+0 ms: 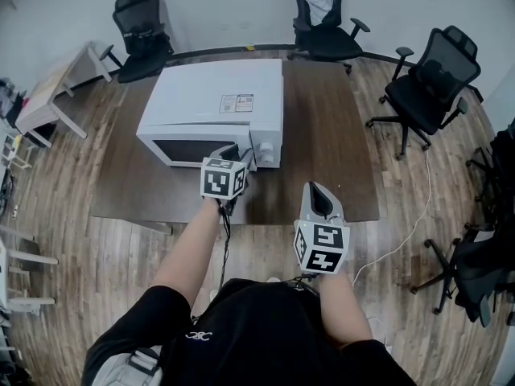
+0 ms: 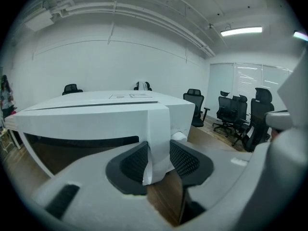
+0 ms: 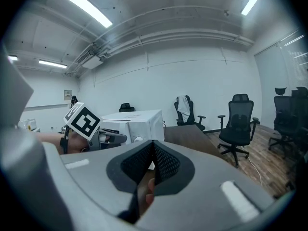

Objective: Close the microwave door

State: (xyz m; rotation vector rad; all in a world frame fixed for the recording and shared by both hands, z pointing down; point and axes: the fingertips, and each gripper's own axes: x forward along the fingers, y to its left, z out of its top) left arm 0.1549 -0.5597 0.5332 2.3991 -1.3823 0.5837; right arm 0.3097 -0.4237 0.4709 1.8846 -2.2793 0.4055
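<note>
A white microwave (image 1: 213, 103) stands on the brown table (image 1: 322, 135). Its door (image 1: 189, 149), with a dark window, lies almost flat against the front. My left gripper (image 1: 239, 155) is at the door's free right edge, beside the control panel. In the left gripper view that white door edge (image 2: 159, 138) fills the gap of the left gripper (image 2: 159, 160), with both black pads against it. A knob (image 2: 179, 136) shows just behind. My right gripper (image 1: 319, 191) hangs over the table's near edge, apart from the microwave, shut and empty (image 3: 152, 153).
Black office chairs stand behind the table at left (image 1: 141, 34), at middle (image 1: 326, 18) and at right (image 1: 430, 83). A small pale desk (image 1: 56, 87) is at the far left. A white cable (image 1: 402, 240) runs across the wooden floor at right.
</note>
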